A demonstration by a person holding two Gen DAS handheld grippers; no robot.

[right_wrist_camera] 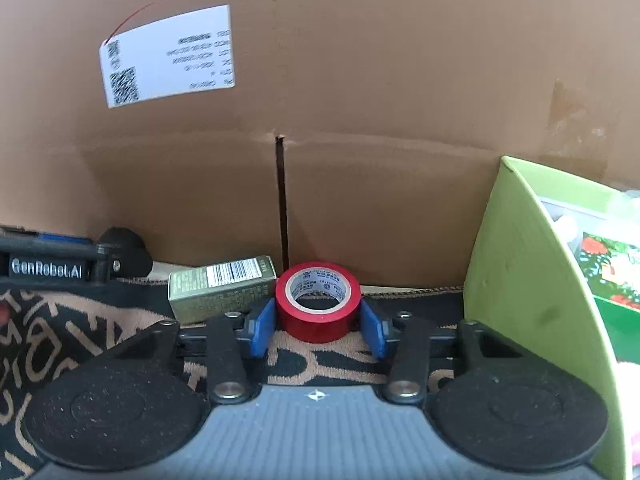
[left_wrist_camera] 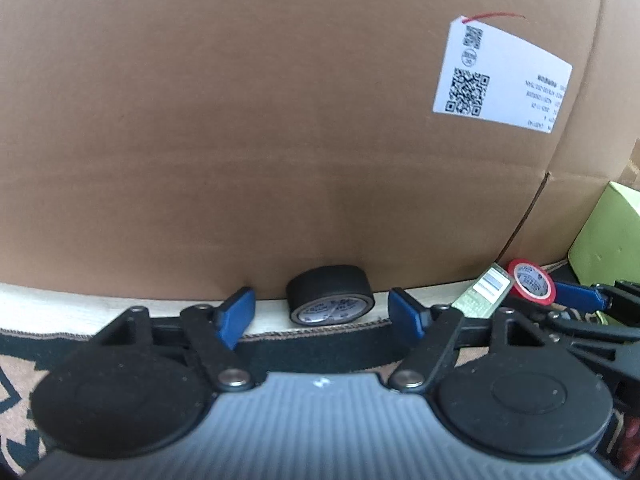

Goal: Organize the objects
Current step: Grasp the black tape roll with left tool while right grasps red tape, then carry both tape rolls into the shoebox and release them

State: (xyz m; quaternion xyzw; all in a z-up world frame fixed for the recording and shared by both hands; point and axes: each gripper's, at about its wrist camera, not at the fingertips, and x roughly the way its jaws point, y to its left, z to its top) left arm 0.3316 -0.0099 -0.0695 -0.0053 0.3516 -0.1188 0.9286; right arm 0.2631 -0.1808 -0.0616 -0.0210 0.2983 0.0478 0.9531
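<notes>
A black tape roll [left_wrist_camera: 330, 294] stands on its edge against the cardboard box, just ahead of my left gripper [left_wrist_camera: 322, 312], which is open with its blue fingers either side and short of the roll. A red tape roll [right_wrist_camera: 318, 300] lies flat on the patterned mat between the blue fingers of my right gripper [right_wrist_camera: 318, 328]; the pads sit at its sides, and contact is unclear. The red roll [left_wrist_camera: 532, 284] also shows in the left wrist view. A small olive-gold carton [right_wrist_camera: 222, 288] with a barcode lies just left of the red roll.
A big cardboard box [right_wrist_camera: 360, 100] with a white shipping label [right_wrist_camera: 168, 54] walls off the far side. A green bin [right_wrist_camera: 532, 280] holding packets stands at the right. A black-and-tan patterned mat [right_wrist_camera: 60, 340] covers the near surface.
</notes>
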